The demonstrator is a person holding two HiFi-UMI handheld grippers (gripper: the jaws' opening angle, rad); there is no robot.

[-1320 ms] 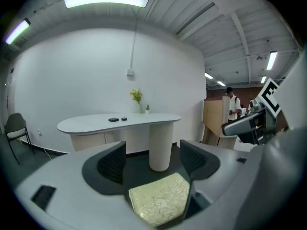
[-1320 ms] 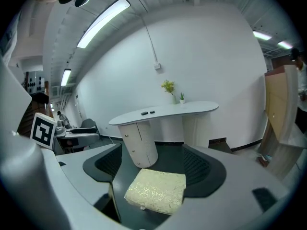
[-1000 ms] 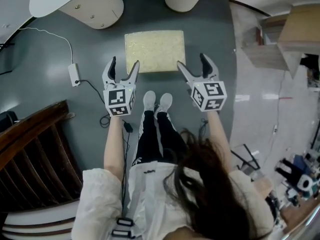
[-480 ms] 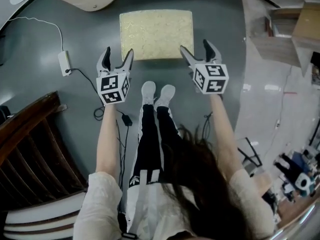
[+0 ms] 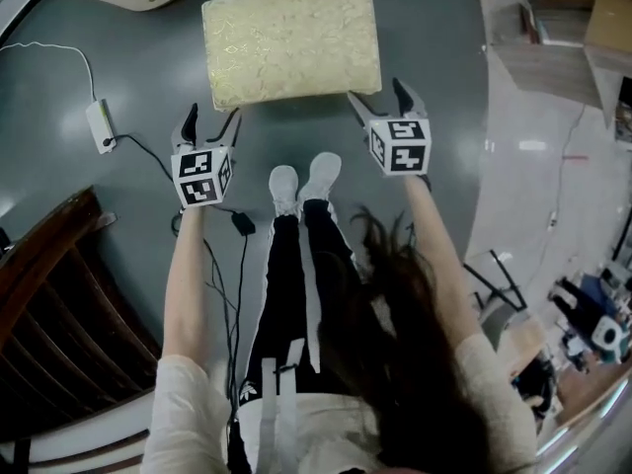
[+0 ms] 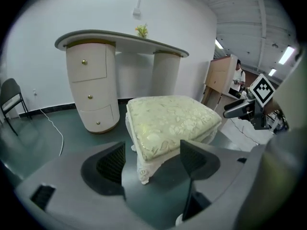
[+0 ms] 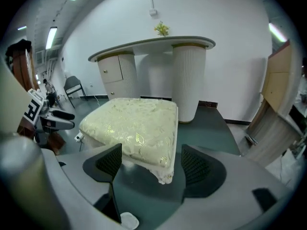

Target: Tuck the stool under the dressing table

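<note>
Ceiling tube lights (image 7: 51, 37) lit the room brightly and evenly, leaving pale glare on the glossy floor (image 5: 533, 146) and only faint, soft shadows. Both gripper views bulged fisheye-fashion, with black corners and blurred near edges.

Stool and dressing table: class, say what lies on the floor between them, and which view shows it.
Nothing: only bare floor separates the stool from the dressing table, clearest in the right gripper view.
</note>
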